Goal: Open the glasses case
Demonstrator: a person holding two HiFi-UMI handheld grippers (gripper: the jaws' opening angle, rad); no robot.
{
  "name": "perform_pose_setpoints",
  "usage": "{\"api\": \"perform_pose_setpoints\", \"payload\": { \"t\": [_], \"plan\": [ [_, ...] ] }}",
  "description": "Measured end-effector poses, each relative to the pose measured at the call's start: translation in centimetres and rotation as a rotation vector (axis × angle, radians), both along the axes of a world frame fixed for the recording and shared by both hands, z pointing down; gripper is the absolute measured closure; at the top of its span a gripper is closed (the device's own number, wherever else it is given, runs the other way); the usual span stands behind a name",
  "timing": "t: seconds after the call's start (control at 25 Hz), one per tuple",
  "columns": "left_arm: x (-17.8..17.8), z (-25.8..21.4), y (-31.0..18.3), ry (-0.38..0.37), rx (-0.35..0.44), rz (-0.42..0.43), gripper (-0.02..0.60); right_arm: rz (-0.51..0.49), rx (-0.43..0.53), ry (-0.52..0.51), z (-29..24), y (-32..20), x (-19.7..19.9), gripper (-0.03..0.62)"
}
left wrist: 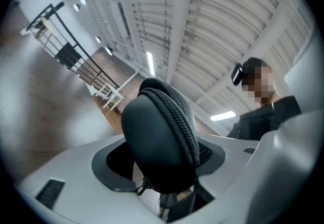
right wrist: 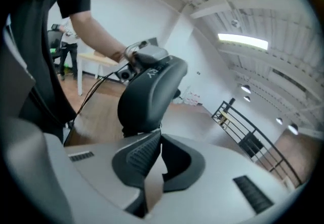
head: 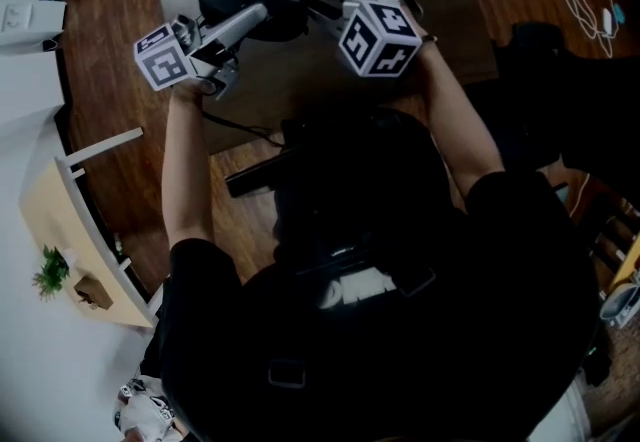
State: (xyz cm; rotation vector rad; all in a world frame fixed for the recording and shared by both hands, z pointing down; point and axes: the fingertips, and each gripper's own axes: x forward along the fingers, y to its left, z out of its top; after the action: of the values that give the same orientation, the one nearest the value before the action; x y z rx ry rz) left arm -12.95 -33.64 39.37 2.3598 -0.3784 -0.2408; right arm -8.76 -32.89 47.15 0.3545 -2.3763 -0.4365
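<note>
From the head view I can hardly separate the tips of either tool from the dark shell they meet. The black oval hard-shell glasses case shows there only as a dark lump, and the operator's dark-clad torso fills the lower half of that view. Nothing shows me what lies directly beneath the case.

My left tool comes at the case from the left and my right tool from the right, each with its marker cube nearest the body. Both bare forearms reach forward and up: the left forearm runs almost straight, while the right forearm angles inward towards the case.

The left tool's jaws stand wide, with the case clamped end-on between their dark pads and held off any surface. The right tool's jaws are pressed together, with their tips at the case's lower edge. I cannot tell whether anything thin is caught between them.

The case is smooth and matte, and its black zipper runs over the rounded end, closed along all I can see.
</note>
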Motion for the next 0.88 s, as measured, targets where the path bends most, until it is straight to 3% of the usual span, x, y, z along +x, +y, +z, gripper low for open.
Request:
{"api": "perform_pose_setpoints", "payload": {
  "t": [0.08, 0.16, 0.24, 0.32, 0.4, 0.56, 0.64, 0.76, 0.88],
  "plan": [
    [-1.4, -1.2, -1.2, 0.125, -0.036, -0.096, 0.301, 0.074, -0.086, -0.126, -1.7, -0.8, 0.4, 0.568],
    [-2.3, -1.3, -2.1, 0.190, -0.058, -0.180, 0.301, 0.123, -0.192, -0.257, -3.3, -1.2, 1.5, 0.559],
    [-2.7, -0.6, -2.7, 0.203, -0.079, -0.246, 0.299, 0.126, -0.274, -0.413, -5.5, -1.0, 2.4, 0.466],
    [-2.9, -0.3, -2.7, 0.213, -0.093, -0.268, 0.298, 0.078, -0.284, -0.541, -8.2, -0.4, 1.9, 0.318],
    [-2.2, -1.0, -2.4, 0.240, -0.088, -0.258, 0.295, 0.016, -0.247, -0.527, -9.1, 0.2, 0.2, 0.301],
    [0.7, -2.3, -2.8, 0.226, -0.029, -0.280, 0.287, -0.099, -0.188, -0.322, -5.9, 0.9, -1.4, 0.261],
    [-0.4, -2.2, -2.4, 0.225, -0.029, -0.288, 0.281, -0.115, -0.220, -0.353, -6.1, 2.1, -3.8, 0.273],
    [-4.8, -2.1, -0.8, 0.288, -0.063, -0.276, 0.240, -0.132, -0.434, -0.501, -7.9, 3.8, -7.2, 0.284],
    [-6.9, -3.4, 0.6, 0.394, -0.033, -0.269, 0.221, -0.137, -0.734, -0.705, -9.3, 3.6, -7.4, 0.289]
  ]
}}
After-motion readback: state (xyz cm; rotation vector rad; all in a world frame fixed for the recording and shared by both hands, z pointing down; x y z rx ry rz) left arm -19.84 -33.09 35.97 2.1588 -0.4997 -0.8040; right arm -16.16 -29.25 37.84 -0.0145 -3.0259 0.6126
